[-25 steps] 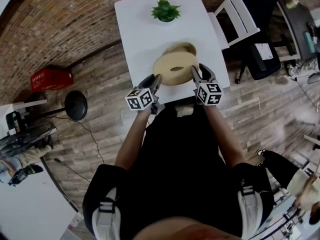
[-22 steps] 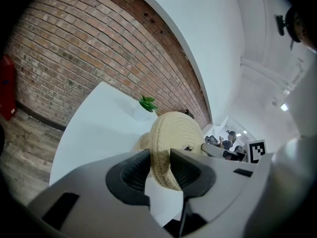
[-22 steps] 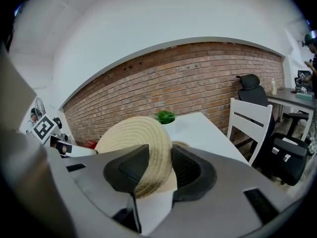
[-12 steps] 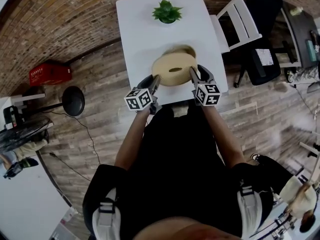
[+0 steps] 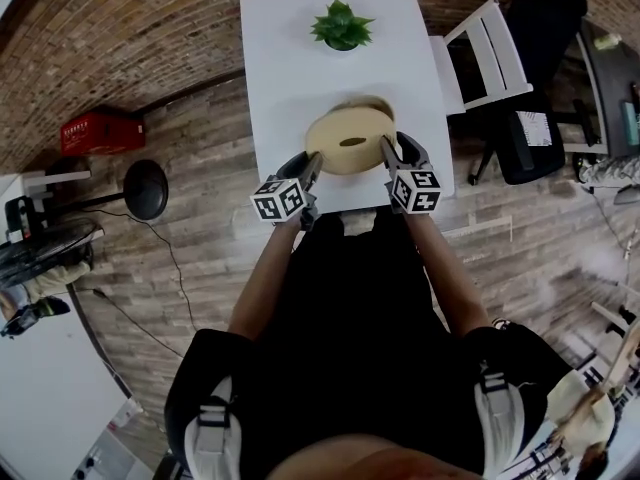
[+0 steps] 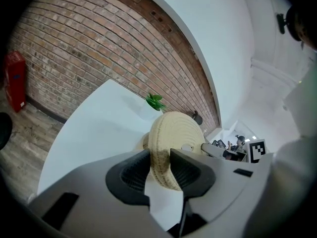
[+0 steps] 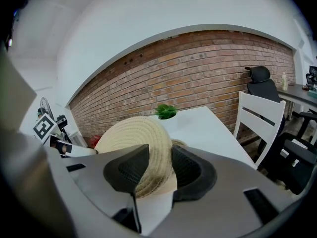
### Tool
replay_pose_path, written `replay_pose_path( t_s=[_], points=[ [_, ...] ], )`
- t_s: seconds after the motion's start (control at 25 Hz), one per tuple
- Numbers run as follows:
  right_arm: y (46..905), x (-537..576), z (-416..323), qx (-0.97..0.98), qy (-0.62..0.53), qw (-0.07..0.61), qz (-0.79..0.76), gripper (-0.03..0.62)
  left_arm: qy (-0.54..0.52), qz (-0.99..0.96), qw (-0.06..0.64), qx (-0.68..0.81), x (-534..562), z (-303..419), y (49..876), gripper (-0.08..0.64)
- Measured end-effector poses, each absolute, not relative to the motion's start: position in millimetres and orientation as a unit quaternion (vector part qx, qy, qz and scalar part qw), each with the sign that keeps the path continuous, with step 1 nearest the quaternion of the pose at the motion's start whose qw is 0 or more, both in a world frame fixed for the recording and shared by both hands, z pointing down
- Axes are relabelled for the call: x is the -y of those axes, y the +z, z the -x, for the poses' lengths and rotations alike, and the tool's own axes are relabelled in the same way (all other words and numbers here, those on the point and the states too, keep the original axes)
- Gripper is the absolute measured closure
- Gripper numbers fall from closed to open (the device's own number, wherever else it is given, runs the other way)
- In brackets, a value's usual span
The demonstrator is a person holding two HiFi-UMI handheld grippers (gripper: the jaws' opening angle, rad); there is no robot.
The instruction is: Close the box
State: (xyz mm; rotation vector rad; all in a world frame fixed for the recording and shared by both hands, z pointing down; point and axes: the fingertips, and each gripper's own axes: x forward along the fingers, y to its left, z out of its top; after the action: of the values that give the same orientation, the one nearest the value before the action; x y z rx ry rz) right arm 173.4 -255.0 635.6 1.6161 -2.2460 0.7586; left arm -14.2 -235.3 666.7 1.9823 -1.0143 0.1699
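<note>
A round woven lid (image 5: 350,140) hangs tilted just above the round woven box (image 5: 368,102), whose far rim shows behind it on the white table (image 5: 290,63). My left gripper (image 5: 312,164) is shut on the lid's left edge, and its pads clamp the rim (image 6: 176,143) in the left gripper view. My right gripper (image 5: 390,154) is shut on the lid's right edge (image 7: 133,138). Part of the box (image 7: 182,144) peeks out behind the lid in the right gripper view. Most of the box is hidden under the lid.
A small green potted plant (image 5: 341,25) stands at the table's far end. A white chair (image 5: 482,53) is at the table's right, with a black office chair (image 5: 530,118) beyond it. A red crate (image 5: 95,130) and a black stool (image 5: 145,188) are on the floor at the left.
The head view has drifted a little. Both grippers keep their hold on the lid, which stays in nearly the same spot over the box.
</note>
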Motion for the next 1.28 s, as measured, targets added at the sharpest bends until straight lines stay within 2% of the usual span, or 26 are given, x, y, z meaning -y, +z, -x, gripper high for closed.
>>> replay_pose_path(
  t_s=[0.6,1.28],
  points=[
    [657.7,289.3,-187.3,0.796,0.284,0.166,-0.508,0.462,0.052,-0.751,0.477,0.455,244.4,-3.7,683.3,0.43],
    [681.6,314.7,-189.1,0.804,0.305,0.192,-0.473,0.462,0.071,-0.725,0.484,0.485,259.3,-8.4,697.4,0.43]
  ],
)
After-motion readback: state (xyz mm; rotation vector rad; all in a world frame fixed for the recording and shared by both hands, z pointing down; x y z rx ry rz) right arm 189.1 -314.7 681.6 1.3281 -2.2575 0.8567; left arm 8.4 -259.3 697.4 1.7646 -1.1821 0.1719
